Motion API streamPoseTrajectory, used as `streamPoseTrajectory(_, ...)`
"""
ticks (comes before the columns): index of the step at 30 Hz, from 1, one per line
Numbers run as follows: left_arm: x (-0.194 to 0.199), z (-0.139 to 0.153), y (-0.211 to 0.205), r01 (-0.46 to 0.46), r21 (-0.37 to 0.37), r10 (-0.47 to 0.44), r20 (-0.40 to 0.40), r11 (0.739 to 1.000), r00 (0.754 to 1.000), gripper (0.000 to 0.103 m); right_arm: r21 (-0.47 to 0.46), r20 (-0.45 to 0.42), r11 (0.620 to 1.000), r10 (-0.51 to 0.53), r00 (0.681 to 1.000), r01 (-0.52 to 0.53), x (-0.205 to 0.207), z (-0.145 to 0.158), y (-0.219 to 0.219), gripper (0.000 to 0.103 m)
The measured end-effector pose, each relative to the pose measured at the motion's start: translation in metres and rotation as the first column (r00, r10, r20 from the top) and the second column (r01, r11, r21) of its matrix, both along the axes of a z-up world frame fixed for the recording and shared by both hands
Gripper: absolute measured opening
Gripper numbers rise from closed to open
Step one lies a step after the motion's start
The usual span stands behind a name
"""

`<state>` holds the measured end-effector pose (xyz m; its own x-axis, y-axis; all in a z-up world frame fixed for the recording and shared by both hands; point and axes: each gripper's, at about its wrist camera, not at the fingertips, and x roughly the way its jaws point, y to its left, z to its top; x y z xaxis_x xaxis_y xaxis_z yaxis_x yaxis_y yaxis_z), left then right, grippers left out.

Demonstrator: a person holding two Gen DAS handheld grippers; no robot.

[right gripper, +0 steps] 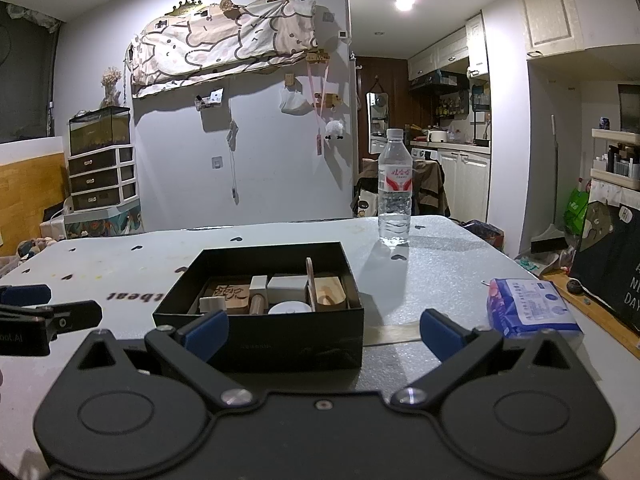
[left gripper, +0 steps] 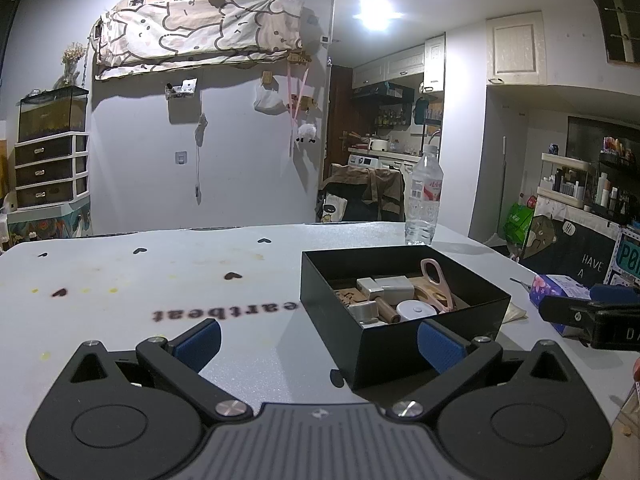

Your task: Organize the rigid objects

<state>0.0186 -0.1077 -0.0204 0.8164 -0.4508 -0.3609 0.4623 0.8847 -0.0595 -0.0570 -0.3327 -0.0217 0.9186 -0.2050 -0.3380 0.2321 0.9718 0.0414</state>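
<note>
Black box [right gripper: 260, 332] at frame centre on the bench [right gripper: 440, 264] already holds the rigid objects [right gripper: 280, 294]; left tongs [left gripper: 318, 340] and right tongs [right gripper: 324, 332] both gape empty, little apparently remaining.

The left gripper [left gripper: 318, 342] is held level and low, jaws spread wide with nothing between them. The right gripper [right gripper: 324, 334] sits alongside, equally wide and empty.

Box [right gripper: 264, 336] on table [right gripper: 440, 272], bottle [right gripper: 395, 188] behind, packet [right gripper: 528, 308] right.
</note>
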Motion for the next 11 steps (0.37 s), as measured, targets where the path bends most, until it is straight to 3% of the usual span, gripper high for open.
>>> streamPoseTrajectory(11, -0.0014, -0.0003, 0.0015, -0.008, 0.004, 0.009, -0.003, 1.0, 1.0, 0.103, -0.001, 0.001, 1.0, 0.0, 1.0, 0.0, -0.0008, 0.0002, -0.0006, 0.103)
